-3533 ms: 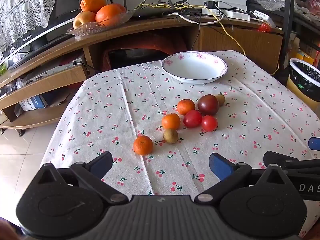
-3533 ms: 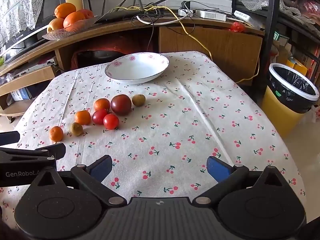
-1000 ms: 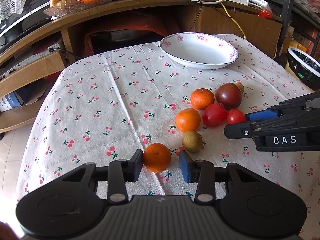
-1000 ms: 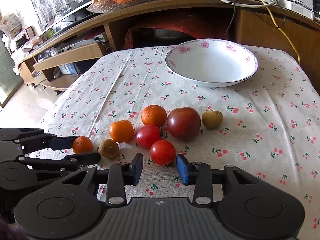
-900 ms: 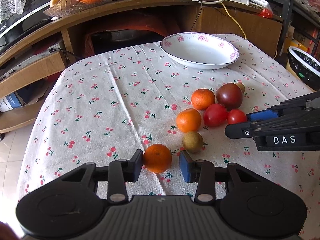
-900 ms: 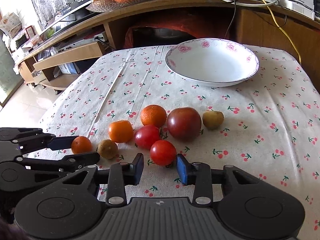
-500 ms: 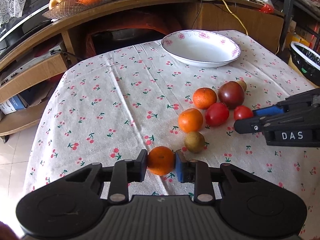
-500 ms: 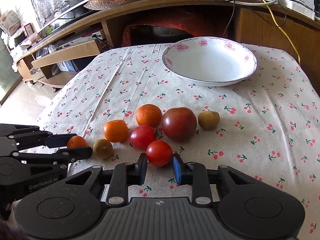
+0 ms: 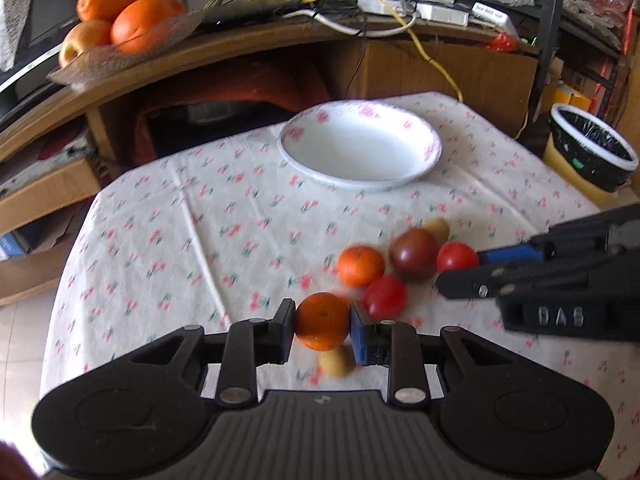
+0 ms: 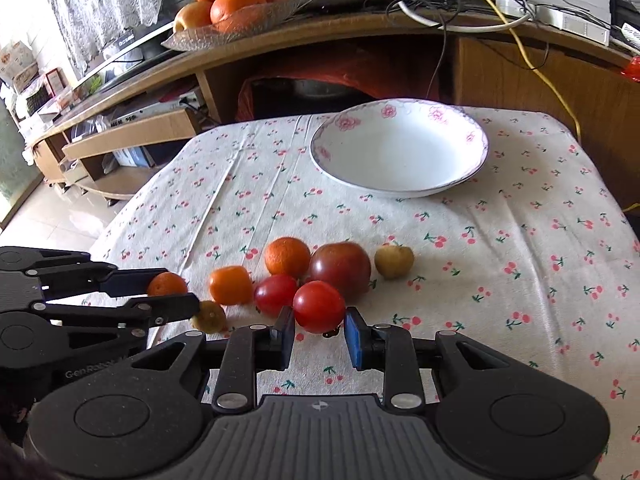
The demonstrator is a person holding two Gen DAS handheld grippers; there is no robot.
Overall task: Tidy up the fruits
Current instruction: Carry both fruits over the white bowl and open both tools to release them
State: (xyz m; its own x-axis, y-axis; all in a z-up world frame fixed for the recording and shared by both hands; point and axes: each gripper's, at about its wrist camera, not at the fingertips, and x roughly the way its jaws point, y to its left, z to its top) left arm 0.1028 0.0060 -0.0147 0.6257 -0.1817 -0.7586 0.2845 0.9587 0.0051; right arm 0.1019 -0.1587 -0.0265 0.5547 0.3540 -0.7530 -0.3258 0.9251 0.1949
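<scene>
Step in hand: pick-up; we judge both fruits are gripped and ready to be carried to the bowl
Left gripper: clenched on the small orange, pads touching both its sides; it seems raised off the tablecloth, with a yellowish fruit blurred beneath it
Right gripper: fingers close on either side of the red tomato; we cannot tell whether the pads press it or only bracket it, nor whether it has left the cloth
Next move: we think each fruit needs a carry forward over the loose pile, high enough to miss the dark tomato, then a low release inside the bowl so nothing rolls out
Bowl: white with pink flowers on the rim, at the far side of the table, nothing in it
Glass dish: on the wooden shelf behind, holding large oranges and an apple
Bin: yellow, black-lined, beside the table; contents not visible
Left on the cloth: two oranges, a second red tomato, the dark tomato and two small yellowish fruits, clustered near both grippers and well apart from the bowl
</scene>
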